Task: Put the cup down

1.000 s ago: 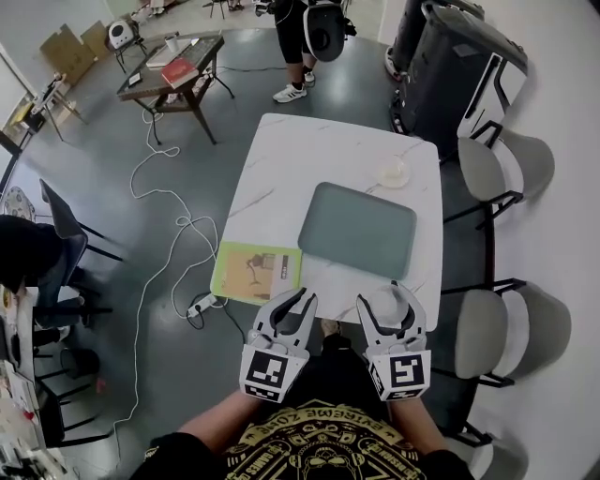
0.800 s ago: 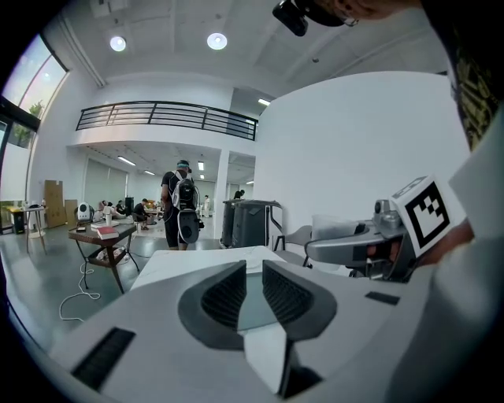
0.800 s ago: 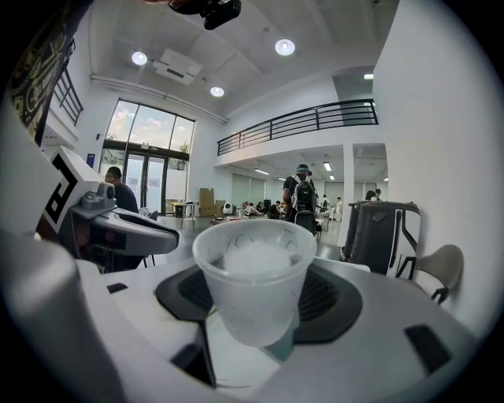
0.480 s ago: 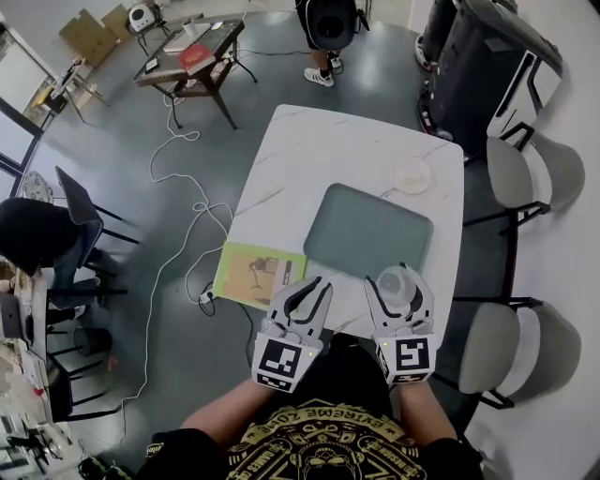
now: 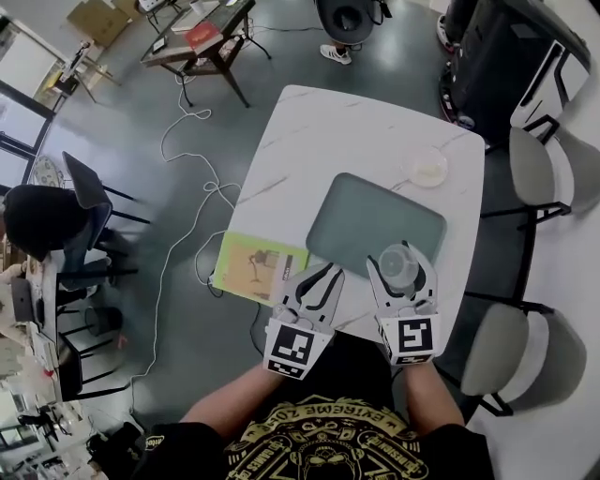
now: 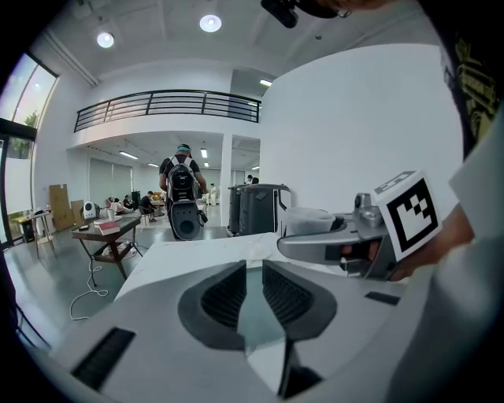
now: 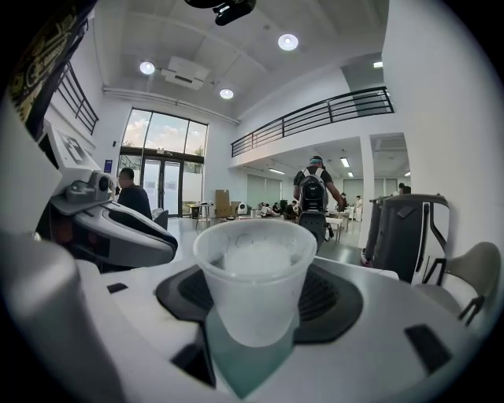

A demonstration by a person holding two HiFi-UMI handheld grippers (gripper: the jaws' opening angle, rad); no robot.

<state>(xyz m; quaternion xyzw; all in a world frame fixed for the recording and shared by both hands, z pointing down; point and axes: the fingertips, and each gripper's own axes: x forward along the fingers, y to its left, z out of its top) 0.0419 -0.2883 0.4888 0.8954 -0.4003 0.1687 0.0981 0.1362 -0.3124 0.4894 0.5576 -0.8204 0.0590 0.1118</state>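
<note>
A clear plastic cup (image 5: pixel 398 265) stands upright between the jaws of my right gripper (image 5: pixel 401 274), which is shut on its sides. In the right gripper view the cup (image 7: pixel 254 271) fills the middle, with green showing beneath it. From the head view it hangs over the near right part of the green mat (image 5: pixel 370 220) on the white marble table (image 5: pixel 309 141). My left gripper (image 5: pixel 317 284) is beside it at the table's near edge. Its pads (image 6: pixel 224 295) stand a narrow gap apart with nothing between them.
A small pale dish (image 5: pixel 429 169) sits at the table's far right. A yellow-green booklet (image 5: pixel 258 267) lies at the near left corner. Grey chairs (image 5: pixel 539 173) line the right side, a cable (image 5: pixel 192 234) trails on the floor, and a person (image 5: pixel 349 17) stands beyond the table.
Both grippers have moved forward over the table's near edge. The cup now sits over the green mat's near part. The grip on the cup is unchanged.
</note>
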